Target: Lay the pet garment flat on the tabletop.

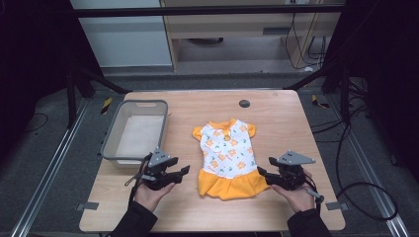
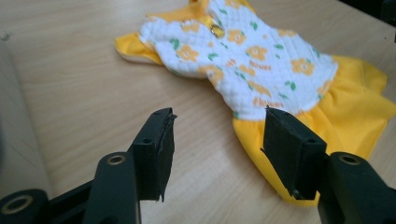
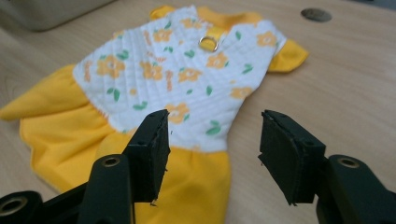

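Both forearms come in from the near edge of the wooden table (image 1: 276,106), dark sleeves to the wrist, each hand wrapped around a gripper and held low over the tabletop. The left hand (image 1: 149,194) sits near the front left, palm up under its tool, and the left gripper (image 1: 184,171) points inward and to the right. The right hand (image 1: 295,194) mirrors it on the other side, with the right gripper (image 1: 260,171) aimed inward and to the left (a grey three-cornered plate rides on top of each).

Between them lies a small dress (image 1: 227,157), flat on the table, neck toward the far edge and its orange skirt toward the person. The bodice is white, quilted, printed with orange flowers and green leaves; the short sleeves and collar are orange, and a small metal ring sits near the neckline.

In the left gripper view the jaws stand wide apart with nothing between them, and the dress (image 2: 252,70) lies just ahead, its skirt hem passing behind the right-hand jaw. In the right gripper view the jaws are likewise spread and empty, hovering over the lower side of the dress (image 3: 173,93), skirt below the left-hand jaw.

A grey plastic bin (image 1: 109,143) stands at the table's left, just beyond the left gripper, apart from the dress
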`<state>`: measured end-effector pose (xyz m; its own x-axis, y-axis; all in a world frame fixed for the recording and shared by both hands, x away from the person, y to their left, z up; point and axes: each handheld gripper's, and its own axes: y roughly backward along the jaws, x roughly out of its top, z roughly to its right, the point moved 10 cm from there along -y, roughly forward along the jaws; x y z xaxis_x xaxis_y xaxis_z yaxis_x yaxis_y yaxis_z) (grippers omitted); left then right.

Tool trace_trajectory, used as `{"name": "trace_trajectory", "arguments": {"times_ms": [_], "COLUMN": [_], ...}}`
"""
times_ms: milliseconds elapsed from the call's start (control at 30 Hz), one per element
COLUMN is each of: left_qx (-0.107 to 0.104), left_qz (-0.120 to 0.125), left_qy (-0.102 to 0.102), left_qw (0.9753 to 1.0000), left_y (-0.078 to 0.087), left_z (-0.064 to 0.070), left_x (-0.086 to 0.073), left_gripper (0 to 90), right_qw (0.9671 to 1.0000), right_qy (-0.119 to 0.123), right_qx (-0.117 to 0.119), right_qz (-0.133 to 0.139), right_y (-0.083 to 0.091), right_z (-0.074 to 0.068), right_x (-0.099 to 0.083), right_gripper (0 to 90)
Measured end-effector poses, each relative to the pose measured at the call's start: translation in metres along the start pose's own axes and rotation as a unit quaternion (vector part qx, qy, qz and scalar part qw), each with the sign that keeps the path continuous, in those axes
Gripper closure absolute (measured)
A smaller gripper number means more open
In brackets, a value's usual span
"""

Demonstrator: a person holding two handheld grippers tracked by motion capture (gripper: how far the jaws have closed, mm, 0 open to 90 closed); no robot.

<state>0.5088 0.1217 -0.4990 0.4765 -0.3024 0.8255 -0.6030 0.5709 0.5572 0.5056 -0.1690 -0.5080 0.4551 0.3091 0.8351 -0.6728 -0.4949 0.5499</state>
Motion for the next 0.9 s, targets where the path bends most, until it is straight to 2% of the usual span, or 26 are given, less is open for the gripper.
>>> {"name": "trace_trajectory", "arguments": {"times_ms": [33, 67, 133, 200, 267, 300, 333, 400, 433, 467, 600, 667, 700, 767, 900], "left_qx": [-0.008, -0.008, -0.024, -0.027, -0.033, -0.038, -0.038, -0.039, -0.039, -0.041, -0.043, -0.045, -0.046, -0.042, -0.039], "left_qz": [-0.006, -0.006, -0.021, -0.030, -0.041, -0.053, -0.053, -0.071, -0.071, -0.079, -0.095, -0.100, -0.104, -0.103, -0.107], "left_qy": [0.001, 0.001, 0.002, -0.001, 0.001, -0.001, -0.001, -0.011, -0.011, -0.008, -0.011, -0.012, -0.011, -0.016, -0.023], "left_qw": [0.9999, 0.9999, 0.9995, 0.9992, 0.9986, 0.9979, 0.9979, 0.9966, 0.9966, 0.9960, 0.9945, 0.9939, 0.9935, 0.9937, 0.9933], "left_y": [-0.005, -0.005, -0.012, -0.017, -0.023, -0.029, -0.029, -0.036, -0.036, -0.039, -0.043, -0.045, -0.046, -0.048, -0.047], "left_z": [0.007, 0.007, 0.015, 0.019, 0.025, 0.031, 0.031, 0.038, 0.038, 0.041, 0.044, 0.046, 0.047, 0.048, 0.050], "left_x": [-0.009, -0.009, -0.019, -0.023, -0.028, -0.035, -0.035, -0.044, -0.044, -0.048, -0.052, -0.054, -0.055, -0.056, -0.055], "left_gripper": [43.0, 43.0, 42.9, 42.9, 43.0, 43.8, 44.3, 45.9, 47.1, 48.0, 54.0, 60.3, 68.0, 75.0, 85.7], "right_qw": [1.0000, 1.0000, 0.9999, 0.9996, 0.9994, 0.9988, 0.9988, 0.9982, 0.9982, 0.9971, 0.9963, 0.9957, 0.9953, 0.9948, 0.9941], "right_qy": [-0.002, -0.002, -0.006, -0.009, -0.008, -0.006, -0.006, 0.001, 0.001, 0.001, 0.002, 0.001, 0.003, 0.005, 0.005], "right_qx": [0.001, 0.001, 0.007, 0.010, 0.010, 0.012, 0.012, 0.010, 0.010, 0.010, 0.009, 0.013, 0.018, 0.025, 0.035], "right_qz": [-0.003, -0.003, -0.012, -0.026, -0.031, -0.048, -0.048, -0.060, -0.060, -0.076, -0.086, -0.092, -0.095, -0.098, -0.103], "right_y": [0.000, 0.000, -0.001, -0.003, -0.004, -0.008, -0.008, -0.013, -0.013, -0.015, -0.018, -0.019, -0.019, -0.019, -0.019], "right_z": [-0.001, -0.001, -0.003, -0.004, -0.004, -0.005, -0.005, -0.004, -0.004, -0.004, -0.004, -0.006, -0.008, -0.011, -0.015], "right_x": [-0.004, -0.004, -0.017, -0.031, -0.034, -0.042, -0.042, -0.048, -0.048, -0.053, -0.057, -0.059, -0.059, -0.058, -0.057], "right_gripper": [42.7, 42.7, 43.6, 46.5, 47.6, 50.3, 50.3, 54.2, 54.2, 57.2, 63.7, 69.2, 76.3, 81.3, 83.7]}}
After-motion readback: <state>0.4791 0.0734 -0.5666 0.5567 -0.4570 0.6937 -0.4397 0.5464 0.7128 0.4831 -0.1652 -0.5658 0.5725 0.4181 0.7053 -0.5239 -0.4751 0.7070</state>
